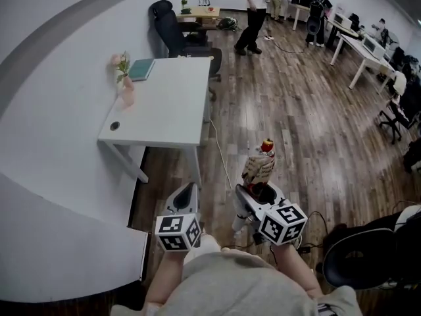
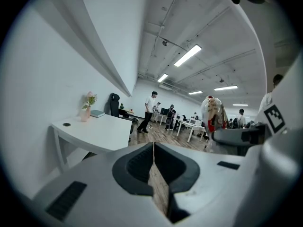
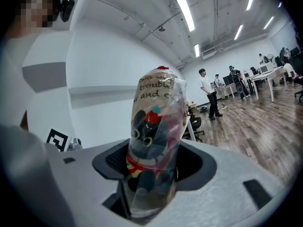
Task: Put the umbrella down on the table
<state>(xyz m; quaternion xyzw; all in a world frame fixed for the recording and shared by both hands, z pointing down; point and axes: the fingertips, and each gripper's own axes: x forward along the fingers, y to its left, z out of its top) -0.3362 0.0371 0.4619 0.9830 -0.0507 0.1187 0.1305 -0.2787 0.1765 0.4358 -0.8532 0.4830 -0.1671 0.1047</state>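
Observation:
A folded umbrella (image 1: 260, 166) in a clear plastic sleeve, patterned in red, black and cream, stands upright in my right gripper (image 1: 256, 193), which is shut on its lower part. In the right gripper view the umbrella (image 3: 156, 136) fills the gap between the dark pads of the right gripper (image 3: 154, 171). My left gripper (image 1: 186, 196) is beside it on the left, its jaws closed together with nothing held; in its own view the left gripper (image 2: 154, 148) shows only a thin seam. The white table (image 1: 164, 110) stands ahead and to the left, apart from both grippers.
On the table's far left edge are a pink vase with flowers (image 1: 125, 87) and a teal book (image 1: 141, 69). A black office chair (image 1: 177, 35) stands behind the table. A person (image 1: 250, 18) walks on the wood floor. Another dark chair (image 1: 368, 255) is at my right.

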